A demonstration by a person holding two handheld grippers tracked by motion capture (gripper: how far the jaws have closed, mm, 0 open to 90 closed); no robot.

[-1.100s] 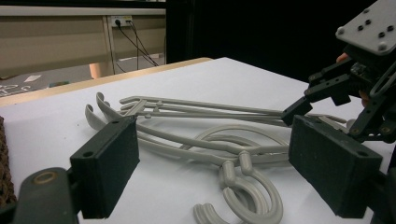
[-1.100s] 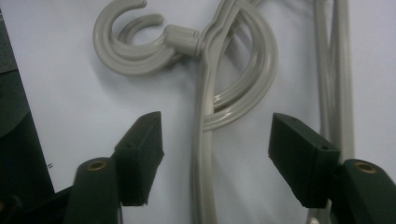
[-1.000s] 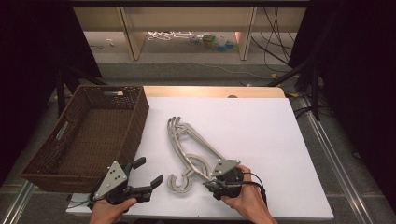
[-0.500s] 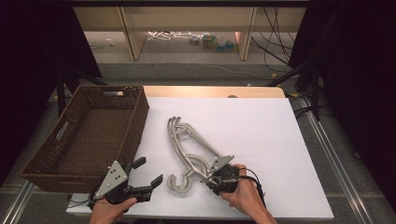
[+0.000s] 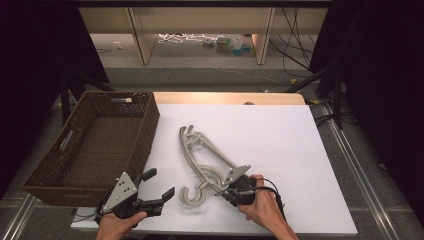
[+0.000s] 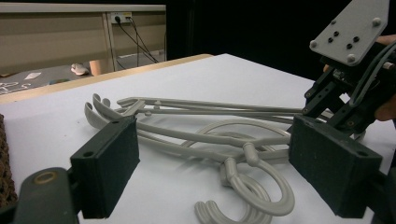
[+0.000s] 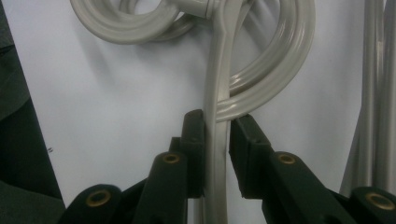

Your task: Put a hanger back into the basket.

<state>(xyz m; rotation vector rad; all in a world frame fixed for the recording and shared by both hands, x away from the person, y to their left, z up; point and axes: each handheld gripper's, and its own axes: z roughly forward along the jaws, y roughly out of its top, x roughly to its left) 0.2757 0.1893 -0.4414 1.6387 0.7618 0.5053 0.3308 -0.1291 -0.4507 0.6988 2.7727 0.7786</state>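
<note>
Several grey plastic hangers (image 5: 202, 150) lie stacked on the white table top (image 5: 280, 145), hooks toward the person. My right gripper (image 5: 221, 189) sits at their lower right. In the right gripper view its jaws (image 7: 217, 140) are shut on the thin arm of one hanger (image 7: 217, 84), just below the curved hooks. My left gripper (image 5: 160, 183) rests near the front edge, left of the hooks, with its jaws open wide and nothing between them. The left gripper view looks between its pads (image 6: 105, 168) at the hangers (image 6: 210, 135) and the right gripper (image 6: 336, 102) beyond.
A brown wicker basket (image 5: 142, 150) with nothing visible inside it stands at the table's left side, close to the left gripper. The right half of the white top is bare. Shelving and cables lie on the floor beyond the table's far edge.
The right hand has edged very slightly in toward the hangers. The left gripper and the hangers lie as before.
</note>
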